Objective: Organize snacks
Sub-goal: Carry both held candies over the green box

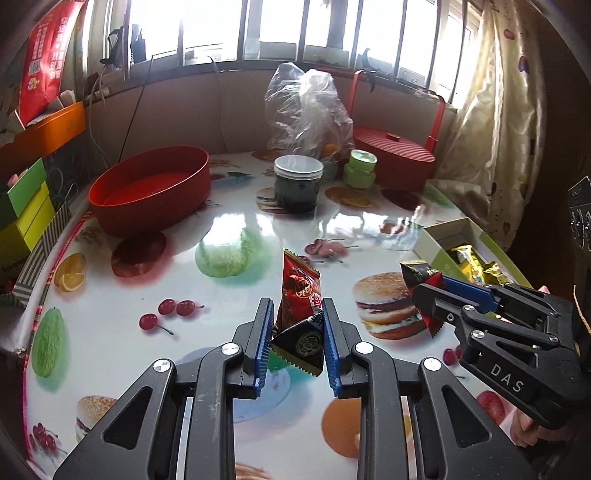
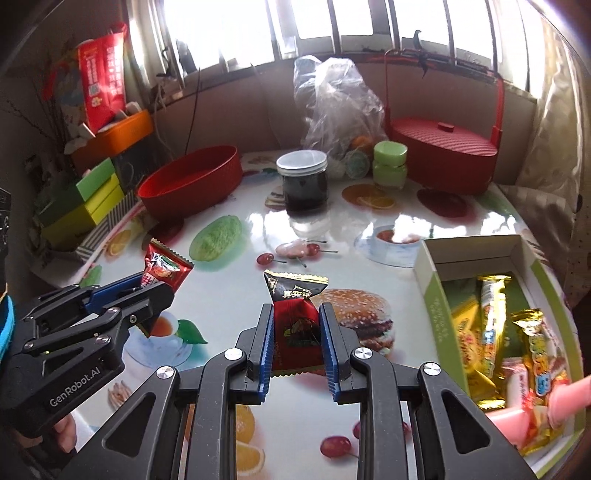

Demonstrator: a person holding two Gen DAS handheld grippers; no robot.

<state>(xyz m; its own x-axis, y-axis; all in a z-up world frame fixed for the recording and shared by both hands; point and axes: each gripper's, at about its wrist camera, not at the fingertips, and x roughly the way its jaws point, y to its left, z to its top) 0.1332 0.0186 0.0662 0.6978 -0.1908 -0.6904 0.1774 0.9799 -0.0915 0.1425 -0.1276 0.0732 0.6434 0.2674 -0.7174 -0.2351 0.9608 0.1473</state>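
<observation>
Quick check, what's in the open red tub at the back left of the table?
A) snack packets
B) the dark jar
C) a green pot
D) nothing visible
D: the red tub shows only its bare red floor; both snack packets are gripped above the table.

Left gripper [image 1: 298, 325]: fingers [image 1: 263, 332] clamped on a red snack packet [image 1: 297, 295], lifted above the counter [image 1: 229, 229]. Right gripper [image 2: 296, 329]: fingers clamped on a second red-and-black packet [image 2: 295, 314], lifted beside the left gripper.

Blown-out backlight from windows [image 1: 280, 26], tabletop [image 1: 236, 229] glare, fisheye-bent edges.
</observation>
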